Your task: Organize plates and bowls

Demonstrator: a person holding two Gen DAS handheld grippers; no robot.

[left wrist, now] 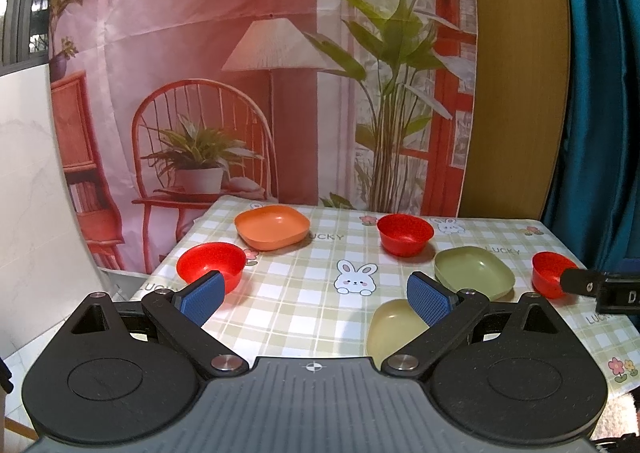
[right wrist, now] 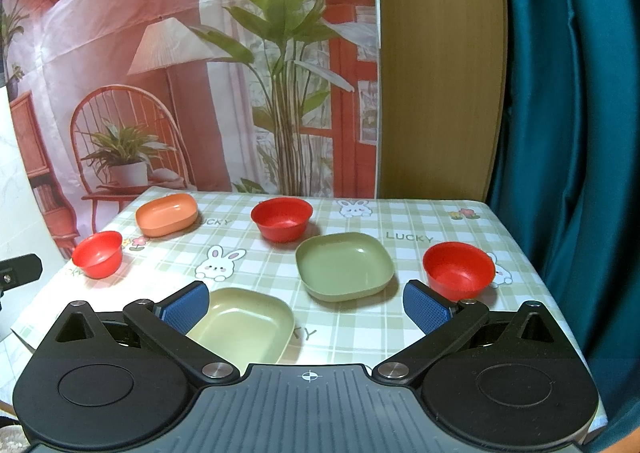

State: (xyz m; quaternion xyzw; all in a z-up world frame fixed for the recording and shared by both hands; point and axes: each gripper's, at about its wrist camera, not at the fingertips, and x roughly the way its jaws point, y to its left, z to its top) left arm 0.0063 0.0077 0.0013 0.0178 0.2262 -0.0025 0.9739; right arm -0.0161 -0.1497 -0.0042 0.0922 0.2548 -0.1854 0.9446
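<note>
Left wrist view: left gripper point(left wrist: 314, 295), blue pads point(left wrist: 202, 295) wide apart, holding nothing, above checked bunny tablecloth point(left wrist: 304, 317). Orange plate point(left wrist: 272, 227) far left; red bowls at left edge point(left wrist: 211, 263), far centre point(left wrist: 405, 233), right edge point(left wrist: 552, 273). Right wrist view: right gripper point(right wrist: 306, 307), fingers spread, empty; yellow plate point(right wrist: 244, 327) near, green plate point(right wrist: 344, 267) just beyond.
</note>
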